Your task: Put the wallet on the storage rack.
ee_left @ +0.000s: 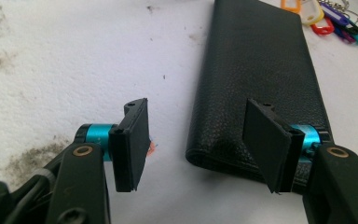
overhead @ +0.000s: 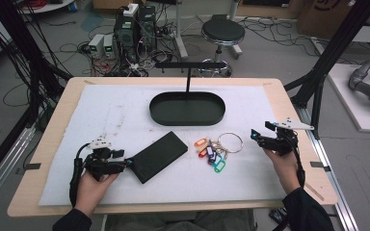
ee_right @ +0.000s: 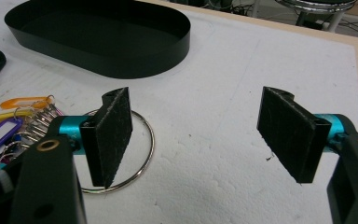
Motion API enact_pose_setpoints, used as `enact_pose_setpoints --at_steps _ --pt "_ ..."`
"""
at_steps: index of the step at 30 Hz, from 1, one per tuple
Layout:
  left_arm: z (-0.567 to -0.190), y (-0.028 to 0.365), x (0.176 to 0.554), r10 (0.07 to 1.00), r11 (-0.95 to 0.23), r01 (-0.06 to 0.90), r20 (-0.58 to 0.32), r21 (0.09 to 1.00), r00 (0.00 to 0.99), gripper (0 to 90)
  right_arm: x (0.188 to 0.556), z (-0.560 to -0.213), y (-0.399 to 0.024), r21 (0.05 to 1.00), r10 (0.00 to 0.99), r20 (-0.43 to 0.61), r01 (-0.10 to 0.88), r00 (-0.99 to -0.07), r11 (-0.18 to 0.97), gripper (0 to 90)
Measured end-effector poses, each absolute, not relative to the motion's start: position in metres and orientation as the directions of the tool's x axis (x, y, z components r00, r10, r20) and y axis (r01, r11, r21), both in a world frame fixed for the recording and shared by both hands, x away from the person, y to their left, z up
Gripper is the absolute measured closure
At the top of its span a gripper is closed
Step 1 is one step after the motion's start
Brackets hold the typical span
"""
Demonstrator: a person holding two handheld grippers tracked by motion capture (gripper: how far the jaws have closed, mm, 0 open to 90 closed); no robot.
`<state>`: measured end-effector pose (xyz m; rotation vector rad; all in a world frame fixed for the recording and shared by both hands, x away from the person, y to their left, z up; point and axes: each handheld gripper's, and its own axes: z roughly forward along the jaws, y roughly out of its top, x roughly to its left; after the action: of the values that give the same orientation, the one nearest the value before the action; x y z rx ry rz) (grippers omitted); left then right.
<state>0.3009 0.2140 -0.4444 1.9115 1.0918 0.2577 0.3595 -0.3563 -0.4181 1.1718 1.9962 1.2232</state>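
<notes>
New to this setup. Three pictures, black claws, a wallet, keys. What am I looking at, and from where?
No robot: a person holds a two-jaw gripper in each hand. The high view looks down on the table; the other two come from cameras riding on each gripper, looking along its jaws. On the white mat lie a black wallet, a key ring with coloured tags and an empty oval black tray. The left gripper straddles the wallet's near corner, pads not pressing. The right gripper stands open beside the key ring. Nothing is held.
</notes>
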Motion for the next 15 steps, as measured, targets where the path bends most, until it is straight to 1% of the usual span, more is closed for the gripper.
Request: enact_pose_setpoints --at_steps 3,6,8,9,10,11,15 --pt "-0.4479 0.2131 0.3033 0.772 -0.209 0.611 -0.255 0.763 0.583 43.4 0.3601 -0.4187 -0.3558 0.887 0.868 0.007 0.404 -0.496 0.223 26.8" --pt "-0.4507 0.2161 0.3054 0.763 -0.161 0.658 -0.33 0.735 0.555 44.0 0.3593 -0.4182 -0.3554 0.887 0.868 0.005 0.402 -0.497 0.225 26.8" --pt "-0.4525 0.2168 0.3052 0.756 -0.137 0.669 -0.36 0.73 0.547 48.3 0.3599 -0.4186 -0.3549 0.887 0.868 0.008 0.404 -0.497 0.223 26.8" --pt "-0.4524 0.2166 0.305 0.752 -0.139 0.67 -0.362 0.729 0.55 48.3 0.3599 -0.4186 -0.3549 0.887 0.868 0.008 0.404 -0.497 0.223 26.8" --pt "-0.4521 0.2163 0.3048 0.736 -0.14 0.674 -0.379 0.725 0.561 52.2 0.36 -0.4187 -0.3548 0.888 0.867 0.008 0.402 -0.498 0.223 26.8" --pt "-0.452 0.2153 0.3042 0.731 -0.141 0.673 -0.382 0.726 0.565 61.0 0.3598 -0.4185 -0.3543 0.889 0.866 0.003 0.399 -0.499 0.226 26.8" --pt "-0.4501 0.2133 0.3025 0.734 -0.16 0.66 -0.358 0.734 0.577 62.5 0.3601 -0.4185 -0.3532 0.888 0.866 0.003 0.4 -0.5 0.228 26.8"
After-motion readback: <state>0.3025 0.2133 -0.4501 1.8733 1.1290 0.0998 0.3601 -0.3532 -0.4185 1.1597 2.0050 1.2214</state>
